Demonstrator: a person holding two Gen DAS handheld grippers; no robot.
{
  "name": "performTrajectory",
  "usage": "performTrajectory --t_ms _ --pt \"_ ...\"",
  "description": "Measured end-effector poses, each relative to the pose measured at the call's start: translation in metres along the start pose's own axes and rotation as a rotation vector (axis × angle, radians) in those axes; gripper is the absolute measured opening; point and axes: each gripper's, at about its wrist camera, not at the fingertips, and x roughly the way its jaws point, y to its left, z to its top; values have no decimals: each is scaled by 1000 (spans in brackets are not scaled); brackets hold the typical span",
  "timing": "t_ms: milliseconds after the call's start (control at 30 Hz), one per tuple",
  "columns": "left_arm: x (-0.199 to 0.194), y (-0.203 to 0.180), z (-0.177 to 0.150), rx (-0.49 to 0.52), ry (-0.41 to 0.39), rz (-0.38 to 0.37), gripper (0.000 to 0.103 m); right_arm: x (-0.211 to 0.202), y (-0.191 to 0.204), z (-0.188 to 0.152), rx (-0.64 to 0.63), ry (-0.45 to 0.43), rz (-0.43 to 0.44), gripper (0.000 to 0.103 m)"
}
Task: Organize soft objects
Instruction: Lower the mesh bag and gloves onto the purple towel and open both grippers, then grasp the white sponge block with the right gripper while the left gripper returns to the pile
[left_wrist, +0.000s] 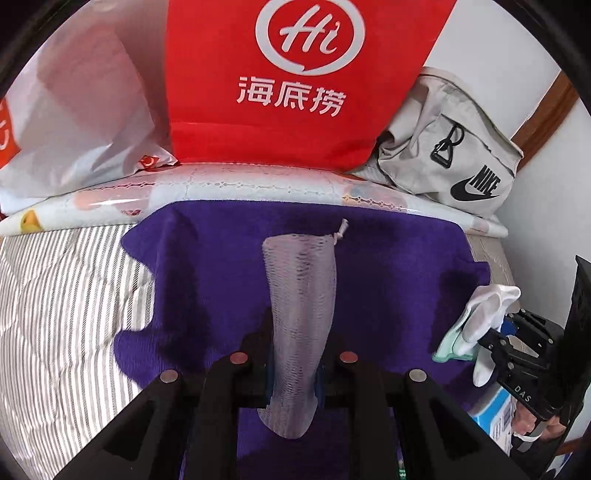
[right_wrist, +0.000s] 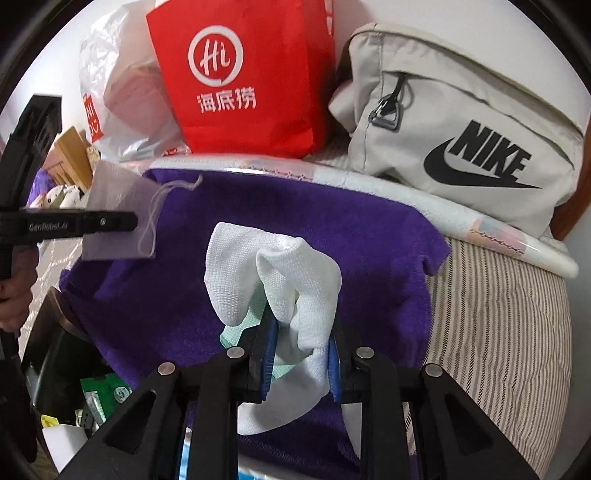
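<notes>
Purple towel (left_wrist: 207, 273) lies under both claws. Over its left part, the left gripper (left_wrist: 293, 363) is clamped on a mesh pouch (left_wrist: 301, 280) whose long axis points toward the red bag (left_wrist: 295, 122). Over its right edge, the right gripper (right_wrist: 299, 363) pinches a white sock (right_wrist: 295, 288), bunched.

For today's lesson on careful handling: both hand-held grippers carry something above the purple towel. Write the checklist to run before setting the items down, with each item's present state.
1. Left hand-held gripper shut on the mesh pouch: ok.
2. Right hand-held gripper shut on the white sock: ok.
3. Purple towel spread on the striped bedding: ok.
4. Pouch drawstring free of the grippers: ok.
5. Pouch empty: cannot tell.
</notes>
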Motion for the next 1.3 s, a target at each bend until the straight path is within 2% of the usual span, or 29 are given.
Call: performTrajectory --t_ms 200,233,300,367,433,533,600,733,900,1033,1167,1300 --pt "15 6 8 -4 34 12 15 13 -1 4 2 33 -3 27" --pt "17 6 9 -4 43 15 18 13 -1 3 1 33 -1 28" --pt "21 5 10 -3 58 21 29 13 0 3 -1 33 -3 31" --pt "22 4 11 -1 59 45 51 14 1 3 -6 38 1 41" --pt "19 3 10 6 42 64 62 13 2 3 -9 33 -5 54" --pt "11 2 8 18 22 84 67 7 1 3 -10 16 -29 69" --pt "6 3 6 12 24 89 68 1 2 5 -17 -8 -42 72" --pt "-10 6 0 4 5 115 68 -13 3 6 -19 -36 -62 73" --pt "-44 7 -16 14 -69 121 68 -36 6 1 -1 -65 -54 73" --pt "-69 3 -31 14 -99 126 68 -53 11 -7 22 -71 -43 73" --pt "-95 -2 -53 36 -126 123 68 -76 20 -23 55 -124 -39 73" --pt "-117 -7 -79 42 -142 132 68 -98 34 -42 82 -138 11 73"
